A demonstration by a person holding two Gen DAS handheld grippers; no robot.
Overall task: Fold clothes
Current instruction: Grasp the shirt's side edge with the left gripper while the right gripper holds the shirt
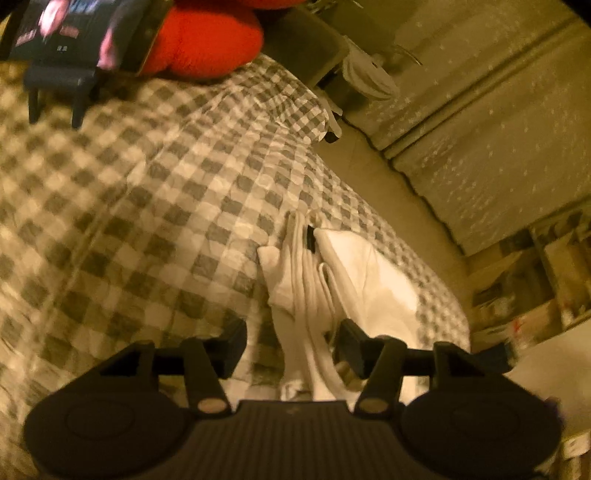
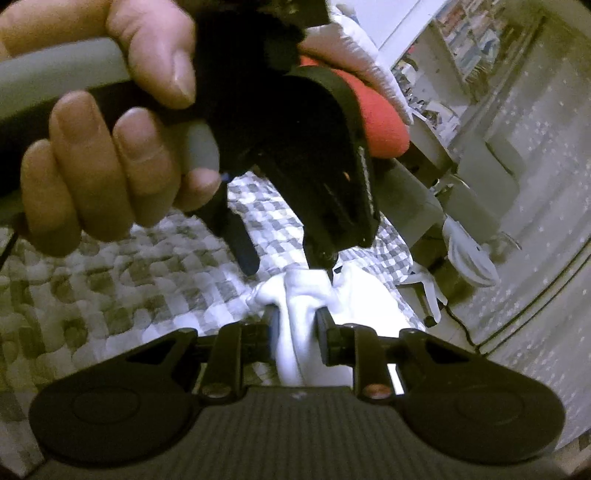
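Up close in the right wrist view, a hand (image 2: 99,147) is wrapped around the grey handle of the left gripper (image 2: 291,264). Its thumb lies on top and its other fingers curl under. That gripper tilts down toward the bed, and its two dark fingers stand apart above the white cloth (image 2: 306,291). From its own camera, the left gripper (image 1: 291,341) has its jaws wide apart, with the bunched white cloth (image 1: 354,273) running up between them. The pads do not press on it.

Lower down, the right gripper (image 2: 297,334) also points down at the bed. Its jaws are close together and pinch a thick fold of the white cloth between them.

The white cloth lies crumpled on the checked bedspread (image 1: 129,206), near the edge of the bed by the floor. A red pillow (image 1: 210,40) sits at the far end of the bed, beside a dark screen on a stand (image 1: 74,33). The left view is blurry.
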